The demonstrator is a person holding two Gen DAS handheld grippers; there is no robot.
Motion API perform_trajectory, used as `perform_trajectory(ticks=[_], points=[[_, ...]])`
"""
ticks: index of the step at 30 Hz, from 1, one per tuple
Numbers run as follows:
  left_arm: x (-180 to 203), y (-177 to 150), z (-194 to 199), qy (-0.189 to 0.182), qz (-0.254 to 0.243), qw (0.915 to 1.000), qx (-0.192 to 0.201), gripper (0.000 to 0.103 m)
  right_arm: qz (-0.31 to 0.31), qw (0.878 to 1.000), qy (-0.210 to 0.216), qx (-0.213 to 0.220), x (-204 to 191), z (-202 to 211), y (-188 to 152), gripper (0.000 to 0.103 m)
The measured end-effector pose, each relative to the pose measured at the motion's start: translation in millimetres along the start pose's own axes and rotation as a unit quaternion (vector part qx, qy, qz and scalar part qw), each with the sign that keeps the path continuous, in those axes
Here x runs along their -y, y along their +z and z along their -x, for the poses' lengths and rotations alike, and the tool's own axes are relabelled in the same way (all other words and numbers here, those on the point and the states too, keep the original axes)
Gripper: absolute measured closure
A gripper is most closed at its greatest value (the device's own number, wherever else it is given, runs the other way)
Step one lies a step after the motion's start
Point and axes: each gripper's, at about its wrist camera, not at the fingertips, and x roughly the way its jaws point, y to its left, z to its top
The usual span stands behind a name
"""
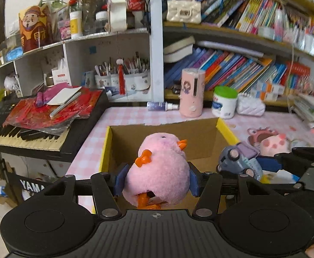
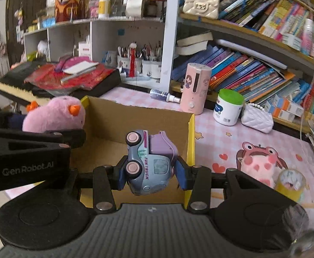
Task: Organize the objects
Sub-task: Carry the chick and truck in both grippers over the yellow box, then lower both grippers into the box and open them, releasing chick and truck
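Observation:
My left gripper (image 1: 157, 179) is shut on a pink plush chick (image 1: 159, 172) with orange beak and bow, held over the near edge of an open cardboard box (image 1: 163, 132) with yellow flaps. My right gripper (image 2: 151, 172) is shut on a blue-grey toy truck (image 2: 148, 163) with pink wheels and a purple top, turned on its side, also above the box (image 2: 135, 116). The truck shows at the right of the left wrist view (image 1: 238, 161); the chick shows at the left of the right wrist view (image 2: 53, 114). The box's floor is mostly hidden.
The box sits on a pink checked tablecloth (image 2: 219, 142). Behind it stand a pink cylinder (image 2: 195, 88), a green-lidded jar (image 2: 229, 107), a spray bottle (image 2: 164, 95) and a white purse (image 2: 257, 117). A tape roll (image 2: 290, 182) lies right. A keyboard (image 1: 28, 137) lies left; bookshelves behind.

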Motion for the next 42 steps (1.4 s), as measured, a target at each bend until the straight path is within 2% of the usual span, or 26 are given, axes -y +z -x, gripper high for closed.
perform_trajectory(ticks=[3, 6, 10, 13, 21, 31, 34, 37, 39, 42], points=[[1.1, -1.4, -22.1, 0.007, -0.004, 0.9996, -0.026, 0.048, 0.031, 0.998, 0.031, -0.036, 0.4, -27.3, -0.1, 0.06], [1.5, -7.1, -39.1, 0.015, 0.0, 0.9986, -0.05, 0.048, 0.077, 0.995, 0.052, -0.044, -3.3, -43.4, -1.1, 0.06], [2.5, -12.4, -53.9, 0.022, 0.016, 0.9967, -0.076, 0.047, 0.097, 0.991, 0.067, -0.063, 4.0, -59.6, -3.1, 0.06], [7.4, -14.2, -58.9, 0.022, 0.021, 0.9961, -0.083, 0.047, 0.147, 0.986, 0.058, -0.057, 10.4, -69.0, -4.3, 0.061], [16.3, -9.3, -77.6, 0.03, 0.023, 0.9949, -0.093, 0.047, 0.207, 0.973, 0.07, -0.072, 22.6, -92.1, 5.1, 0.06], [25.9, -4.0, -82.8, 0.042, 0.031, 0.995, -0.084, 0.046, 0.248, 0.962, 0.096, -0.061, 34.0, -111.2, 15.3, 0.062], [25.3, -1.2, -78.6, 0.033, 0.034, 0.9959, -0.077, 0.036, 0.254, 0.959, 0.104, -0.067, 33.9, -113.2, 17.4, 0.058], [26.2, 1.9, -66.8, 0.035, 0.032, 0.9973, -0.056, 0.03, 0.251, 0.961, 0.103, -0.054, 33.6, -107.0, 18.0, 0.045], [25.2, 4.0, -56.0, 0.035, 0.037, 0.9978, -0.042, 0.025, 0.241, 0.965, 0.096, -0.048, 33.9, -99.5, 19.3, 0.03], [23.8, 7.8, -35.9, 0.031, 0.046, 0.9983, -0.015, 0.019, 0.222, 0.97, 0.097, -0.037, 34.7, -81.1, 22.6, 0.024]])
